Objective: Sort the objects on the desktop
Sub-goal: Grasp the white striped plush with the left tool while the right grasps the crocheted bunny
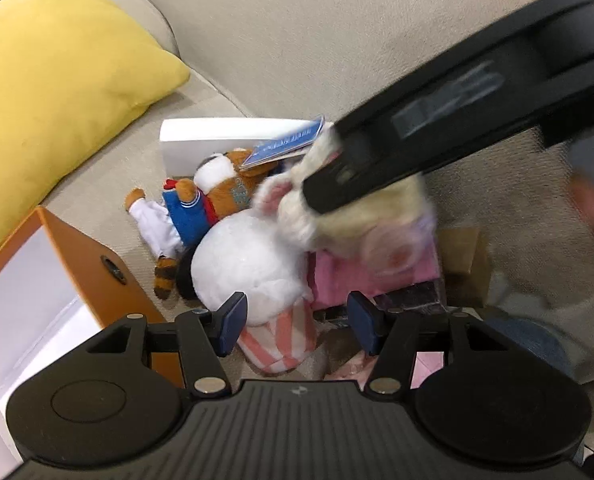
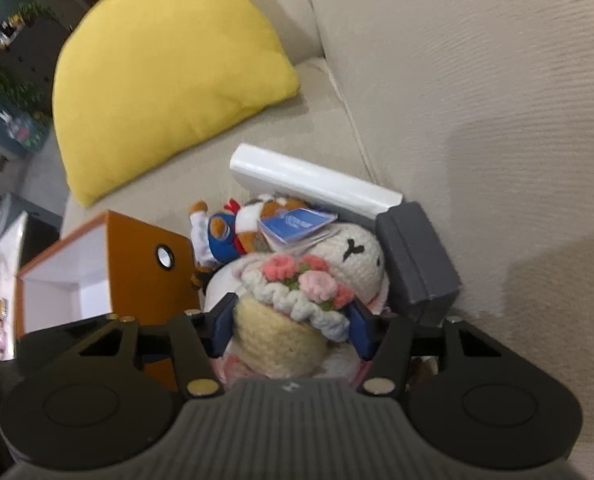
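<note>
From my right wrist view, the pillow (image 2: 169, 76) lies on the sofa (image 2: 477, 100) at ten o'clock, the open box (image 2: 145, 268) left of the plush toys (image 2: 233, 236).

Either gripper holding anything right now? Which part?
The right gripper is clamped on the crocheted doll, at its cream body below the flower garland. The left gripper is open and holds nothing.

The left claw (image 1: 295, 326) gapes over a white plush (image 1: 249, 268); at 2 o'clock, the right claw (image 1: 329, 184) grips a cream doll (image 1: 361, 220).
</note>
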The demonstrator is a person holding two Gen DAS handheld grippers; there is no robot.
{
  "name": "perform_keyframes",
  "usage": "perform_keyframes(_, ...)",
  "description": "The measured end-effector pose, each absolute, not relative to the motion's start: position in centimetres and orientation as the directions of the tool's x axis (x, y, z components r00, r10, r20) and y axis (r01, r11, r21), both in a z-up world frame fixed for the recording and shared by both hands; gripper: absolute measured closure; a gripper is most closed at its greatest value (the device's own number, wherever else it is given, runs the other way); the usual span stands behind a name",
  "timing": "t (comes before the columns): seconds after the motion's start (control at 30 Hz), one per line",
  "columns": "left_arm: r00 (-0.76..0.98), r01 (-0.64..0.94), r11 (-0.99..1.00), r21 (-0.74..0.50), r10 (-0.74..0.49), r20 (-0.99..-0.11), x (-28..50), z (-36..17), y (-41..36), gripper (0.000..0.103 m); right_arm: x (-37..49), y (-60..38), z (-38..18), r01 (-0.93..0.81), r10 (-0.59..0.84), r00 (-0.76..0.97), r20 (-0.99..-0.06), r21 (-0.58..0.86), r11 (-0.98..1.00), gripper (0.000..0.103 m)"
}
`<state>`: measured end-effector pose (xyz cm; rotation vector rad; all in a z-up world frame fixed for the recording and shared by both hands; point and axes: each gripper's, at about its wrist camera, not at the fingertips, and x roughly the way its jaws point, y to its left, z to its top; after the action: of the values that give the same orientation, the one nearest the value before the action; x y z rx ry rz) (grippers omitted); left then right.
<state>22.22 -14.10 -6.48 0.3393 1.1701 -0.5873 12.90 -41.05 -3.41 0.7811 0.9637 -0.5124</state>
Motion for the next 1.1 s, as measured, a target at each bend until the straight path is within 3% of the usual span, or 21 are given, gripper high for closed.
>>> perform_keyframes(0.2,0.291,0.581,0.814,0.022,-0.182,-0.939,22.9,-7.7,-15.5,0.037,11.7,-41.1,-1.8,0.663,-0.058,0.518,-0.854,0.357,0.657,0.045)
perform_keyframes(0.47,0.292,0.594,0.797,0.109,-0.088,-0.952,23.4,-8.8,-16.8,0.027,10.3,-42.1,-2.0,0.679,-0.033,0.519,-0.854,0.388,0.623,0.044)
perform_keyframes(0.57,0.325,0.635,0.748,0.193,-0.032,-0.945,22.6,-9.7,-17.1,0.024,9.5,-42.4,-1.7,0.675,-0.022,0.531,-0.847,0.408,0.615,0.044)
perform_keyframes(0.8,0.382,0.651,0.694,0.307,0.05,-0.923,22.2,-11.3,-17.4,0.024,8.5,-42.6,-2.4,0.665,0.01,0.55,-0.835,0.446,0.599,0.044)
perform_keyframes(0.87,0.412,0.647,0.673,0.358,0.087,-0.907,21.9,-12.2,-17.2,0.028,8.3,-42.7,-2.4,0.662,0.014,0.558,-0.83,0.455,0.595,0.044)
perform_keyframes(1.1,0.413,0.605,0.75,0.269,-0.006,-0.911,22.6,-10.3,-16.2,0.033,8.3,-42.2,-1.7,0.649,-0.008,0.571,-0.821,0.445,0.618,0.045)
